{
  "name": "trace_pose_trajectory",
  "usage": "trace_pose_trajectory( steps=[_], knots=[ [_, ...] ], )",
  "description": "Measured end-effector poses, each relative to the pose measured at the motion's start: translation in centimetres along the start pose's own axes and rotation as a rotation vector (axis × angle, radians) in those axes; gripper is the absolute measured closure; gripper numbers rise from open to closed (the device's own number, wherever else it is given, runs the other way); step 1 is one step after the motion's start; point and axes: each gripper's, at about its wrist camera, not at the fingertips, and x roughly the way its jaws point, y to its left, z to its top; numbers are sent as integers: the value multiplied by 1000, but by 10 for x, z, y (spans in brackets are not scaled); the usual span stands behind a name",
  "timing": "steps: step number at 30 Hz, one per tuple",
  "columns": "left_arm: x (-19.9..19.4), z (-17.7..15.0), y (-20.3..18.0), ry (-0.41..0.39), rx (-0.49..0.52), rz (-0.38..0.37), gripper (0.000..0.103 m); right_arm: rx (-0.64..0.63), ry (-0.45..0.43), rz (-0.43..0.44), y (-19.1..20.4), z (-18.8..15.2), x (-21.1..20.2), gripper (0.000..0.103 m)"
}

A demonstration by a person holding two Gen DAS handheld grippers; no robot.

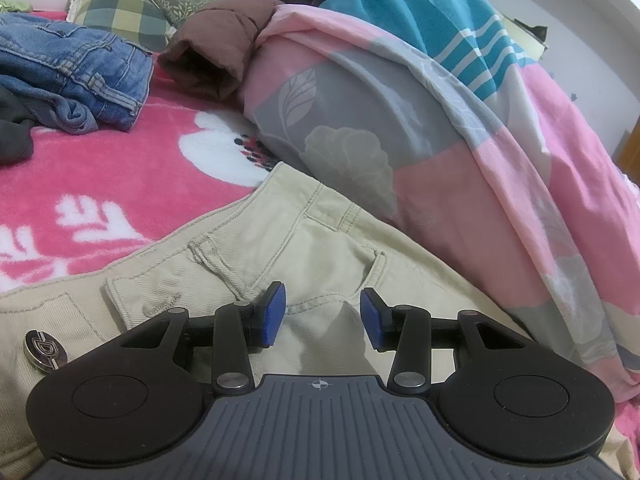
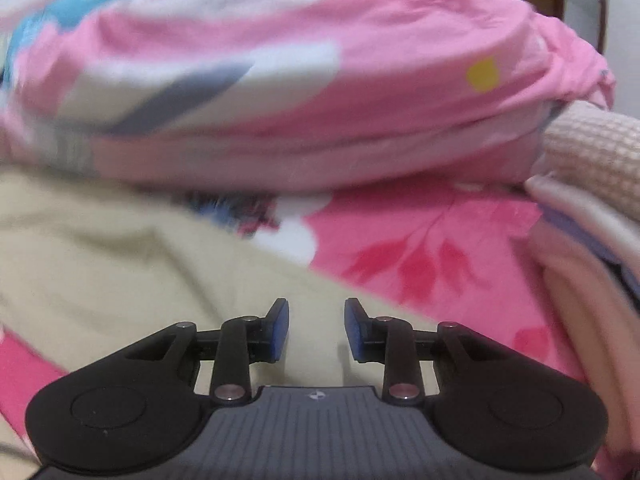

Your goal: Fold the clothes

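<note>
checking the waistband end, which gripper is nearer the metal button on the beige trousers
Left. The left gripper hovers over the waistband beside the metal button; the right gripper is over plain beige trousers, no button in view.

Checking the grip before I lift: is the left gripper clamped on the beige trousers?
No: the left gripper stands open above the beige trousers.

Beige trousers [image 1: 248, 264], metal button dark with silver emblem. Blanket [image 1: 100, 184] hot pink, white flower and leaf print. Quilt [image 1: 460, 128] pink, grey, teal stripes, pale leaf motifs. Jeans [image 1: 68, 68] faded blue. Jacket [image 1: 216, 40] brown. Pillow [image 1: 120, 12] green-cream check. Gripper pads [image 1: 276, 316] blue.
</note>
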Motion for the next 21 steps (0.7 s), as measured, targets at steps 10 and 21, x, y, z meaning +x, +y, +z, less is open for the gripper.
trace_pose_trajectory(
  steps=[10, 21],
  knots=[
    [0, 0, 1, -3, -5, -5, 60, 6, 272, 240, -28, 27, 90, 35],
    [1, 0, 2, -6, -10, -8, 60, -370, 82, 8, 31, 30, 42, 100]
  ],
)
